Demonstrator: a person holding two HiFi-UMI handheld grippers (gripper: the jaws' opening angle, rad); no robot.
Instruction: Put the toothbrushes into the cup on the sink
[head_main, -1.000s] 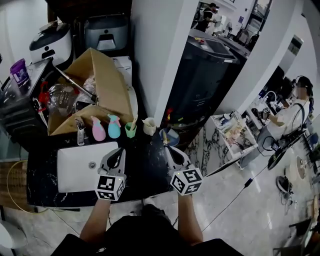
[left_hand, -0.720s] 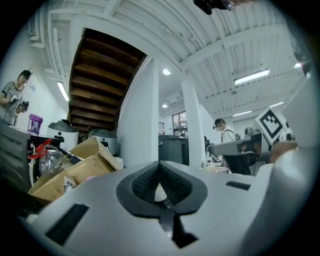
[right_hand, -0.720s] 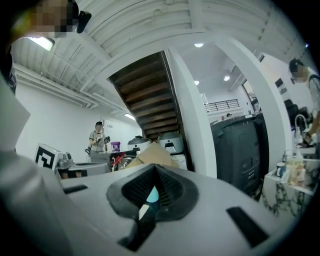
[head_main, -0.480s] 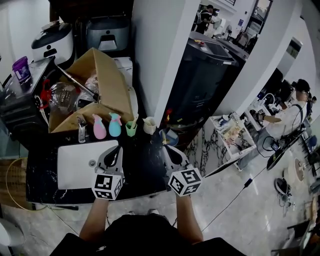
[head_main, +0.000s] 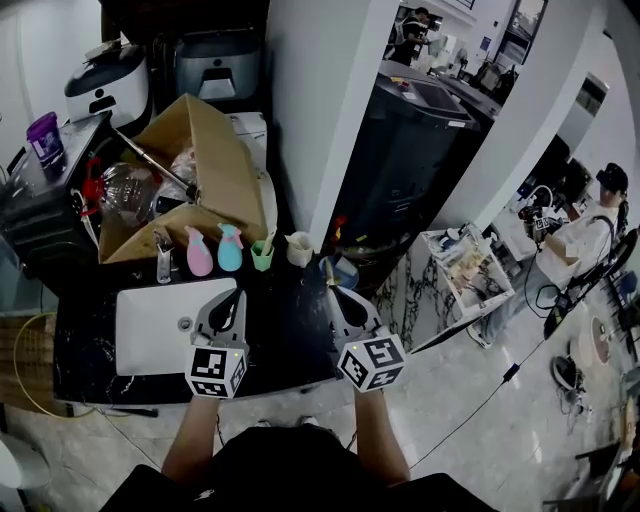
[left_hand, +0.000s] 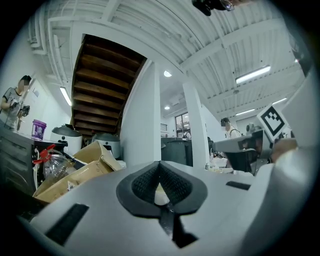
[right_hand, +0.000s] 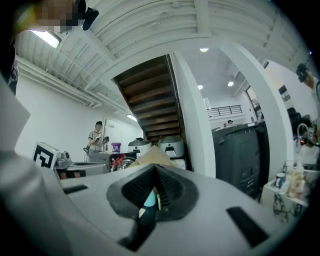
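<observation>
A green cup (head_main: 261, 258) with a stick-like handle standing in it, a cream cup (head_main: 298, 250) and a blue cup (head_main: 341, 271) stand in a row on the black counter behind the white sink (head_main: 150, 330). My left gripper (head_main: 235, 296) hovers at the sink's right edge, shut and empty; in the left gripper view its pads (left_hand: 145, 182) meet, and the cream cup shows through the gap. My right gripper (head_main: 335, 296) sits just in front of the blue cup, jaws shut; in the right gripper view (right_hand: 152, 192) a pale blue shape shows past them. I see no loose toothbrush clearly.
A faucet (head_main: 162, 258), a pink bottle (head_main: 198, 256) and a teal bottle (head_main: 230, 252) line the sink's back edge. An open cardboard box (head_main: 200, 180) stands behind them, and a white pillar (head_main: 320, 100) rises behind the cups. The counter ends just right of the blue cup.
</observation>
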